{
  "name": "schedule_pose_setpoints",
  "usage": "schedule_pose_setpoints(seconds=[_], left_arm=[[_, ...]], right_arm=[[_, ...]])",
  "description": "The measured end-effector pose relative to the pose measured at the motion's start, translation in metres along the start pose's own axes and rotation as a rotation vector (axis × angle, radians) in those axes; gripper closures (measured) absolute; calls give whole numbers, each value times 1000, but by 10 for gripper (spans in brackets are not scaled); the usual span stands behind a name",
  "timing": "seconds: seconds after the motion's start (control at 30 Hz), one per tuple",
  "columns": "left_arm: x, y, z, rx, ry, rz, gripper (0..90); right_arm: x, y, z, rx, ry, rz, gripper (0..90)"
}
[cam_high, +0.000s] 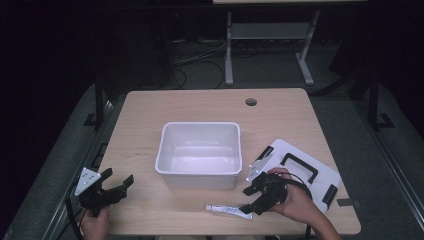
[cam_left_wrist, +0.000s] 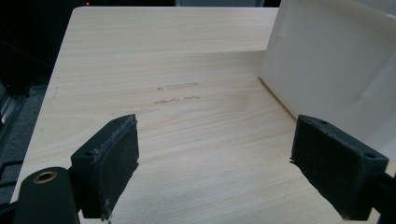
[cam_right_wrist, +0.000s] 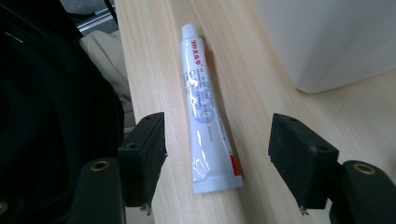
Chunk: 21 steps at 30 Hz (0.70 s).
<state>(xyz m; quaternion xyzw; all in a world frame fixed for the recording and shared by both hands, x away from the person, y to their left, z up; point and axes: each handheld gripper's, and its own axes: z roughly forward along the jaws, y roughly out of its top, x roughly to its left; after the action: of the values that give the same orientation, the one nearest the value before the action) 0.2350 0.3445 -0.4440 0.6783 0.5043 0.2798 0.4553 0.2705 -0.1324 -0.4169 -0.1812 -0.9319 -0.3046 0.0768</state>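
Tube (cam_right_wrist: 208, 109) print too small

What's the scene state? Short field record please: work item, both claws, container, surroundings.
work item: white tube, lying flat near the table's front edge
right claw: open, jaws either side of the tube's crimped end, not pressing it
left claw: open, nothing between the jaws
container: white bin, mid-table, empty
lid: white with black clips, right of the bin

A white tub (cam_high: 199, 155) sits mid-worktop (cam_high: 150, 120), open side up. To its right lies a flat white lid (cam_high: 320, 167) with black clips, near the edge.
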Motion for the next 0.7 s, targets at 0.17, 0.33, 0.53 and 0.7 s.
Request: schedule_pose_setpoints(seconds=[0.17, 0.33, 0.53, 0.7], left_arm=[[0, 0, 0, -1, 0, 4, 140], [0, 0, 0, -1, -1, 4, 140], [0, 0, 0, -1, 0, 6, 140], [0, 0, 0, -1, -1, 4, 140]], right_arm=[[4, 4, 7, 7, 7, -23, 368], [7, 6, 12, 11, 19, -34, 375], [10, 8, 22, 37, 23, -49, 391], [13, 10, 29, 50, 29, -59, 403]])
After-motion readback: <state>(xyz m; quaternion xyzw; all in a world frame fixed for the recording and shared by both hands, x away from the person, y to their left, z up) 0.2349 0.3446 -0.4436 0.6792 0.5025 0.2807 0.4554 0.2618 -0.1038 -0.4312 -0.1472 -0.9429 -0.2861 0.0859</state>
